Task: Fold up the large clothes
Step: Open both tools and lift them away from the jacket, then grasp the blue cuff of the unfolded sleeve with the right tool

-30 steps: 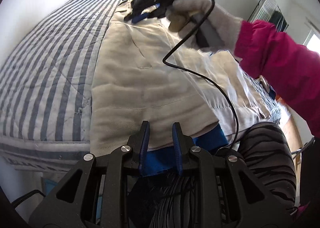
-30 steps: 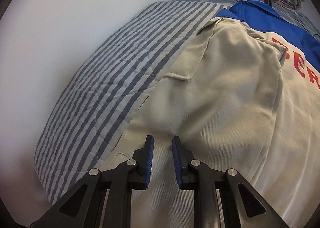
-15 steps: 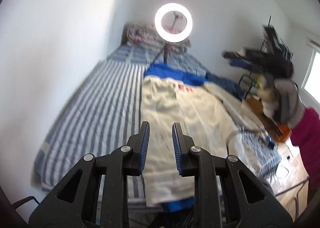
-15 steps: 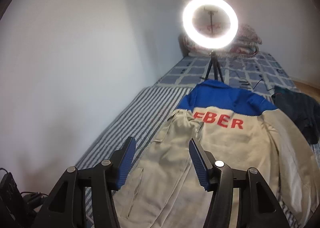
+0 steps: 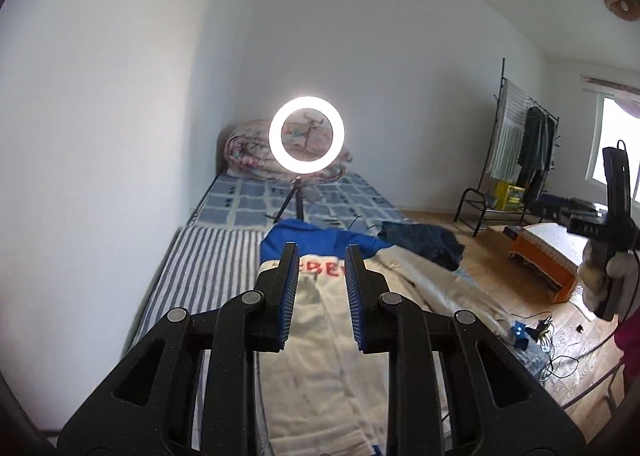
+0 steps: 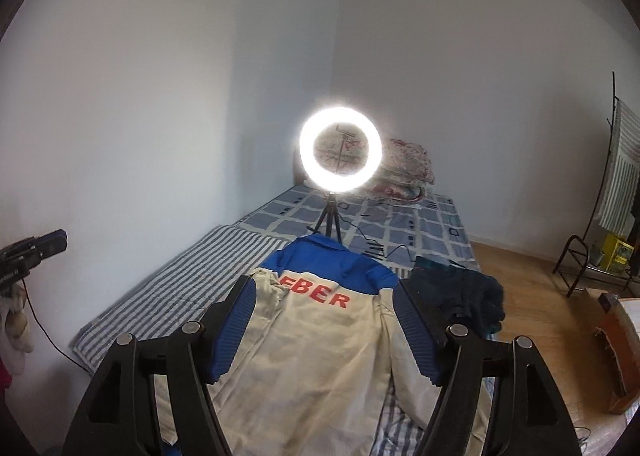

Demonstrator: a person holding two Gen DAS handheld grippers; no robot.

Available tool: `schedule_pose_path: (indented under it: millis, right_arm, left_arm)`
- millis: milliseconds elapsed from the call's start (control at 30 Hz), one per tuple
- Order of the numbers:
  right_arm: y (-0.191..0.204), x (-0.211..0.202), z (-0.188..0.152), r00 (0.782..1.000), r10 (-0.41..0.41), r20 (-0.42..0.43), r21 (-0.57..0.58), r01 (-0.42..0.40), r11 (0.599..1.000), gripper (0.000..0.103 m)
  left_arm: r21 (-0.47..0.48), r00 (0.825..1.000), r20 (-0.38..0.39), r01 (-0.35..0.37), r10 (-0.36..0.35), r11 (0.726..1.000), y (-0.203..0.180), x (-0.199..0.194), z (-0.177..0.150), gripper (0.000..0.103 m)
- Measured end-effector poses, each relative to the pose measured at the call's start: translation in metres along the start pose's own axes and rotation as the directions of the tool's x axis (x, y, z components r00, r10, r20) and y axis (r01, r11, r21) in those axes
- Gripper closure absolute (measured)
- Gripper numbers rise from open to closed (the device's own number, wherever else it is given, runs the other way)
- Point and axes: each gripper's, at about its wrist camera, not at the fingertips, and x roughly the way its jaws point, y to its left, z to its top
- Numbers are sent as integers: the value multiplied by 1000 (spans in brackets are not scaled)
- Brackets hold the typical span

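Observation:
A beige work jacket [image 6: 320,348] with a blue yoke and red letters lies back-up along the striped bed [image 6: 180,288], one side folded in. In the left wrist view the jacket [image 5: 316,336] stretches away below my left gripper [image 5: 321,248]. That gripper hangs above the near hem, its jaws a narrow gap apart with nothing in them. My right gripper [image 6: 324,284] is raised over the jacket's lower half. Its jaws are opening wide and are empty. A gloved hand carries the right gripper [image 5: 616,196] at the far right of the left wrist view.
A lit ring light [image 6: 340,152] on a tripod stands on the bed beyond the collar, with a folded quilt [image 6: 408,164] behind it. A dark blue garment [image 6: 460,292] lies right of the jacket. A clothes rack [image 5: 520,144], an orange box [image 5: 544,256] and floor cables [image 5: 552,336] are on the right.
Both grippers have risen from close over the jacket and tilted up, so the whole bed now shows. The right jaws have spread wide. The left gap is unchanged.

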Motion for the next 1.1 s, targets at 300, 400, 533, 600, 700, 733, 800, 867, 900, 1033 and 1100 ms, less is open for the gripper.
schedule_pose_path:
  millis: [300, 400, 533, 600, 700, 733, 800, 867, 900, 1033, 1100]
  right_arm:
    - [-45, -11, -33, 993, -99, -61, 24, 101, 995, 24]
    - [-69, -5, -59, 983, -129, -134, 50, 137, 989, 24]
    - [-106, 2, -104, 954, -166, -248, 95, 195, 976, 25]
    - [-126, 4, -124, 940, -175, -292, 129, 221, 967, 25]
    - [-153, -10, -154, 916, -198, -349, 165, 269, 949, 25]
    - [-162, -13, -163, 911, -194, -365, 184, 275, 944, 25]
    - [-181, -18, -181, 893, -206, -400, 211, 308, 928, 25]
    - [-204, -17, -201, 875, -199, -441, 267, 340, 902, 25]
    - [-216, -15, -212, 870, -179, -460, 313, 348, 884, 26]
    - [-257, -3, -261, 834, -144, -532, 449, 422, 788, 33]
    - [-276, 4, -285, 816, -129, -563, 503, 462, 730, 34]
  left_arm:
    - [-2, 992, -34, 119, -119, 993, -38, 18, 27, 81]
    - [5, 979, -106, 174, -172, 985, -61, 40, 5, 81]
    - [35, 952, -205, 240, -228, 970, -98, 67, -34, 81]
    - [39, 936, -252, 264, -246, 964, -112, 79, -55, 81]
    - [9, 910, -314, 287, -270, 958, -124, 94, -81, 81]
    - [-8, 899, -336, 298, -283, 955, -128, 102, -89, 81]
    - [-25, 879, -372, 313, -300, 949, -136, 115, -105, 81]
    - [-26, 866, -396, 322, -305, 947, -143, 122, -117, 81]
    - [-23, 860, -408, 325, -305, 945, -146, 125, -122, 81]
    - [-33, 841, -440, 334, -314, 942, -148, 136, -137, 81]
    - [-51, 834, -457, 323, -309, 945, -144, 145, -144, 81]
